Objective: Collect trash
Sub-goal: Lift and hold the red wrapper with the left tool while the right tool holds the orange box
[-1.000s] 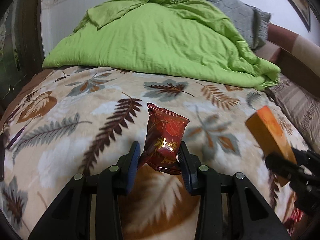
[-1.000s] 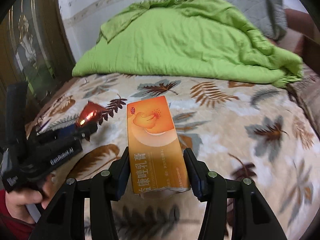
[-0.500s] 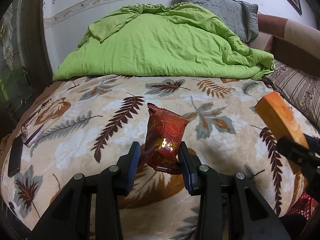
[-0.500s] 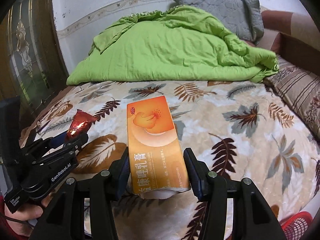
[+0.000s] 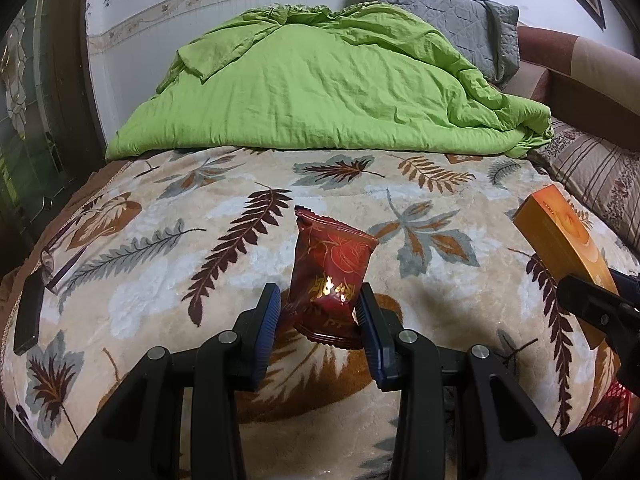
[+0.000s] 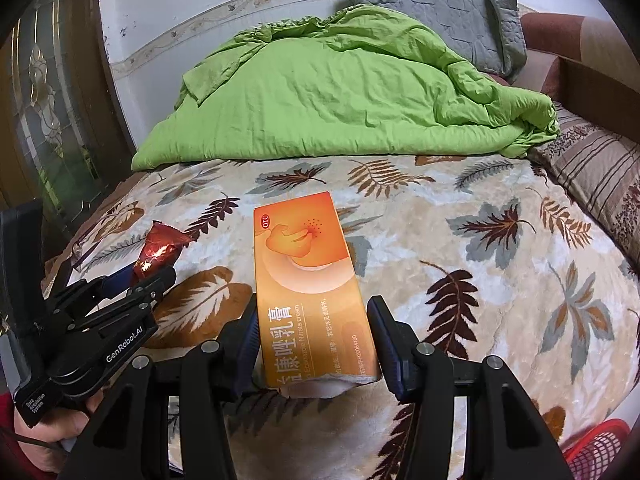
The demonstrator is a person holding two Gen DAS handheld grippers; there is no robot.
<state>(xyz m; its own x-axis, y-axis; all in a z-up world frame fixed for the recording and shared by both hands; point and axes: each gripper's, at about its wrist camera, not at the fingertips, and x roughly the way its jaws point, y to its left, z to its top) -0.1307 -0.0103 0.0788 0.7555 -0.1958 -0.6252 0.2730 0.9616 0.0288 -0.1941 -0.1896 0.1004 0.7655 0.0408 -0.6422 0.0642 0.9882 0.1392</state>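
Observation:
My left gripper (image 5: 318,308) is shut on a dark red snack wrapper (image 5: 330,266) with a gold rose print, held upright above the leaf-patterned blanket (image 5: 160,240). In the right wrist view the same wrapper (image 6: 160,250) pokes out of the left gripper (image 6: 148,276) at the left. My right gripper (image 6: 314,328) is shut on an orange ointment box (image 6: 308,276), pads pressed on its long sides. That box (image 5: 564,240) shows at the right edge of the left wrist view.
A green quilt (image 5: 320,88) and a grey pillow (image 5: 452,20) lie at the bed's far end. A dark phone (image 5: 28,312) and glasses (image 5: 60,256) rest on the blanket's left edge. A red mesh basket (image 6: 596,456) stands low at the right.
Both grippers have drawn back from the bed with their items still held, so more blanket and the red basket have come into view. Little has moved in the last half second.

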